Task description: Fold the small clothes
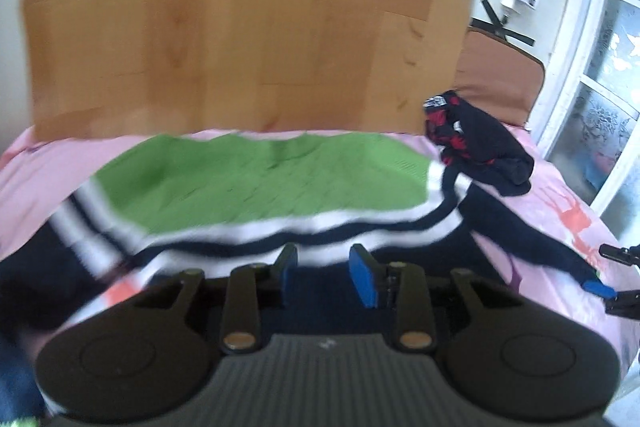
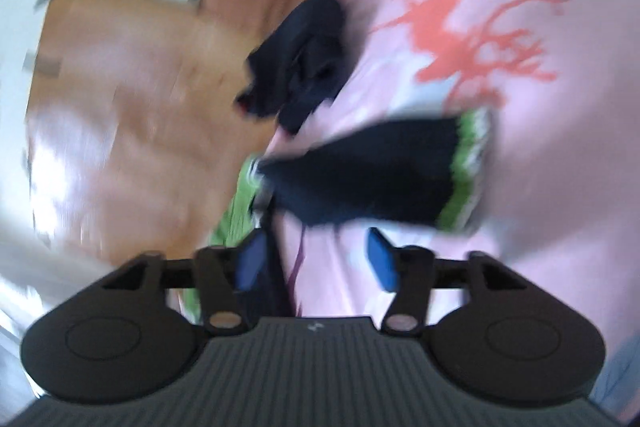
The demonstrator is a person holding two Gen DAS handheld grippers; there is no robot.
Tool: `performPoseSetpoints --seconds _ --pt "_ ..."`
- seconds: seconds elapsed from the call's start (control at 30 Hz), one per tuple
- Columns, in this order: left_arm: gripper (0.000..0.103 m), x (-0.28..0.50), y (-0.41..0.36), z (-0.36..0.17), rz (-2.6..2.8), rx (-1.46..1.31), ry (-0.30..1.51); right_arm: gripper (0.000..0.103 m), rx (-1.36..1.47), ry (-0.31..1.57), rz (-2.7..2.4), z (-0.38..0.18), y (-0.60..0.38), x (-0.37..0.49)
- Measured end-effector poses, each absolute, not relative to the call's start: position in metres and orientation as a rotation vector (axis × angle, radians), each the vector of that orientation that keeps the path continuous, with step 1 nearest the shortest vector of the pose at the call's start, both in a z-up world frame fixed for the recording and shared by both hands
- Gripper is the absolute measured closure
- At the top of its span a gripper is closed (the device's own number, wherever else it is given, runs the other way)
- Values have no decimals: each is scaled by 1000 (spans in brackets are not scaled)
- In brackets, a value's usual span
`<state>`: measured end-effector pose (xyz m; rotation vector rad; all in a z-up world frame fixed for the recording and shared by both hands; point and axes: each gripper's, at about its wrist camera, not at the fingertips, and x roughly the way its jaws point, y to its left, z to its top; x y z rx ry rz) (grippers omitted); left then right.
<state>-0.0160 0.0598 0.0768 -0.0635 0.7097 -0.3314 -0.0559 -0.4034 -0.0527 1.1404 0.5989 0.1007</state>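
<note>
A small sweater with a green chest, white and navy stripes and navy sleeves lies spread on the pink bed sheet. My left gripper is open just above its navy lower part, with nothing between the blue pads. In the blurred right wrist view, my right gripper is open over the sheet beside the sweater's navy sleeve with its green cuff. The right gripper also shows at the right edge of the left wrist view.
A bunched navy and red garment lies at the sweater's far right corner; it also shows in the right wrist view. A wooden headboard stands behind the bed. A brown cushion and a white window frame are at right.
</note>
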Motion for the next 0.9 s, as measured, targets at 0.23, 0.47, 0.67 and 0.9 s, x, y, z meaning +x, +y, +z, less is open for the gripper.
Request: performPoseSetpoints --seconds 0.23,0.47,0.67,0.9 --pt "70 67 16 42 -333 -76 784 91 934 559 -21 -33 -422 0" --pt "75 101 18 12 -261 -86 889 100 687 186 48 100 -422 54" --pt "63 92 62 26 -243 -277 784 96 512 273 353 139 -334 87" --pt "60 103 63 2 -233 -243 792 55 770 572 292 31 -346 49"
